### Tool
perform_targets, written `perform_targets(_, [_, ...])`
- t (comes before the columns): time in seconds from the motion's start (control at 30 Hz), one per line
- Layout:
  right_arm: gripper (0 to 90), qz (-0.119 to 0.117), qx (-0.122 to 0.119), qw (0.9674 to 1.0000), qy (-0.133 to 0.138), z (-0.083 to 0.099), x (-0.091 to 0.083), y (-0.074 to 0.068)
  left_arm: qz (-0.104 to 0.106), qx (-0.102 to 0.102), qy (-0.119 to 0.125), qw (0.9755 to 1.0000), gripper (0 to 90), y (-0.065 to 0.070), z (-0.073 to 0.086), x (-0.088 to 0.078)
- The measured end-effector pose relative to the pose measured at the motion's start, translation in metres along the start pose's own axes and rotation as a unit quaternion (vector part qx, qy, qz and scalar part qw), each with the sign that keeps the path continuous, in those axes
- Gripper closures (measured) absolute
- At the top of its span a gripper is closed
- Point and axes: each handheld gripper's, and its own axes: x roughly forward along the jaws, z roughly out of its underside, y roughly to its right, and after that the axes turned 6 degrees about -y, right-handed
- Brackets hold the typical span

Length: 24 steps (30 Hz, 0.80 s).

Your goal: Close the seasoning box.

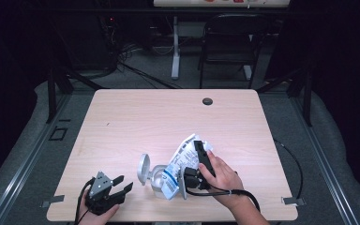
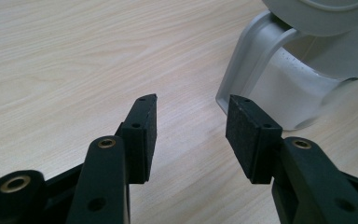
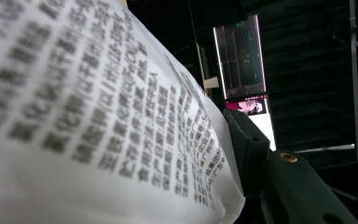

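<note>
On the table (image 1: 122, 122), a white bag (image 1: 180, 159) is lying tilted, its long axis running from the open container (image 1: 153, 176) up and rightward. The right gripper (image 1: 198, 159) is clamping the bag; the left gripper (image 1: 122, 185), jaws spread and empty, is pointing at the container.

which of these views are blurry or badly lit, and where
High view: the wooden table is evenly lit, the room around it nearly black. Left gripper view: the left gripper is sharp, while the grey container softens toward the top edge. Right gripper view: the white printed bag is so close that its nearest text blurs, against a dark background.
</note>
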Motion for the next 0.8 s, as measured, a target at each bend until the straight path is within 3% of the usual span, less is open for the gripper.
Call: perform_targets(0.8, [66.8, -0.002, 0.009, 1.0, 0.0, 0.0003, -0.0022, 0.0025, -0.001, -0.002, 0.001, 1.0, 54.2, -0.0004, 0.0005, 0.0004])
